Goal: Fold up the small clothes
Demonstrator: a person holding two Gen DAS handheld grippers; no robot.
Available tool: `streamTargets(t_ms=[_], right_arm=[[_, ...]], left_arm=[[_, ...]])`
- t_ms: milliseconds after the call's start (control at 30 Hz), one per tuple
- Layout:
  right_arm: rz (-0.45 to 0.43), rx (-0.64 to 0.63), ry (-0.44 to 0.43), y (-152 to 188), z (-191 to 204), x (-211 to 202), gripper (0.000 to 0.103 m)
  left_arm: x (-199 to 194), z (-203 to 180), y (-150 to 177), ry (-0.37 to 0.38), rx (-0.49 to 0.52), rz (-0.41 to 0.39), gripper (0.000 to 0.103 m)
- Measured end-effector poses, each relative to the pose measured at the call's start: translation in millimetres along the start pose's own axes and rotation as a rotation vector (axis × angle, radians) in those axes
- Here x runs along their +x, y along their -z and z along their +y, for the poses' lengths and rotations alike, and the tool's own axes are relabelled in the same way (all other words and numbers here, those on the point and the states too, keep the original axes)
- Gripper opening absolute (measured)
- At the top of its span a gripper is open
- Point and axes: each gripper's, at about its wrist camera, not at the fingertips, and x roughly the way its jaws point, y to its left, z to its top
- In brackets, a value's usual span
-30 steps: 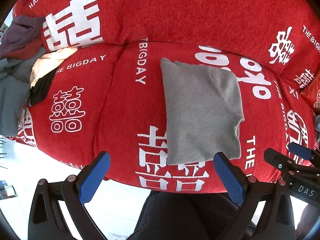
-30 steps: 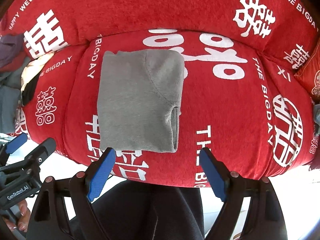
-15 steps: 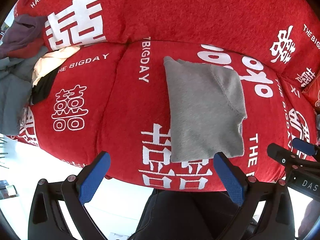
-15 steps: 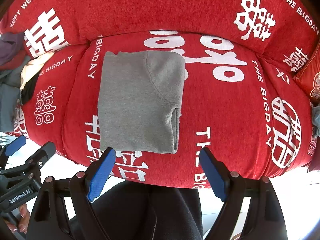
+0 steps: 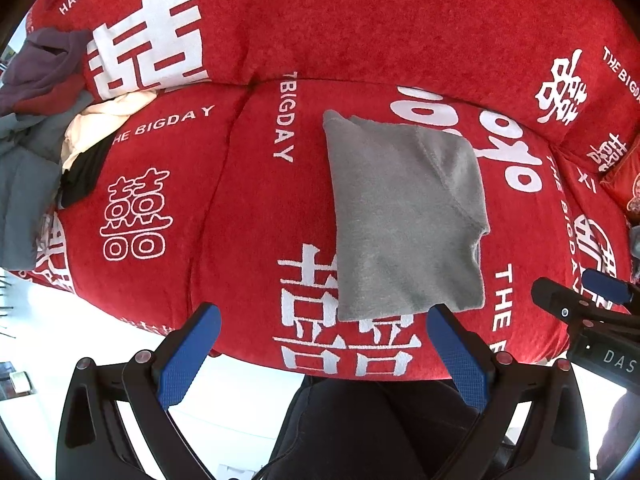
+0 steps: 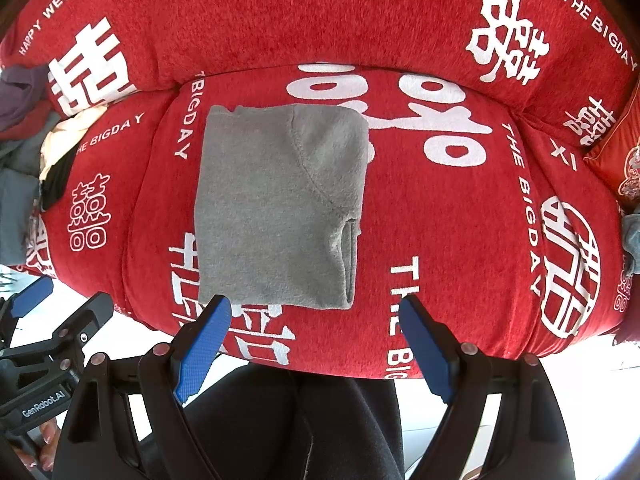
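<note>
Only right wrist shows garment's [image 6: 276, 208] side opening.

A folded grey fleece garment [image 5: 404, 216] lies flat on the seat of a red sofa [image 5: 248, 208] with white printed characters, close to the front edge. The left gripper [image 5: 324, 344] hangs before that edge with its blue pads [image 5: 188, 354] wide apart and nothing between them. A pile of clothes [image 5: 44, 128] sits at the seat's left end. The right gripper [image 5: 584, 300] shows at the right.
</note>
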Motion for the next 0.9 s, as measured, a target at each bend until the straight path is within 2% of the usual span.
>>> streamTargets(t_ms=[900], right_arm=[[-0.005, 0.005, 0.004, -1.0, -1.0, -0.5, 0.088]], left_arm=[[-0.5, -2.4, -2.9, -0.002, 0.010, -0.007, 0.103]])
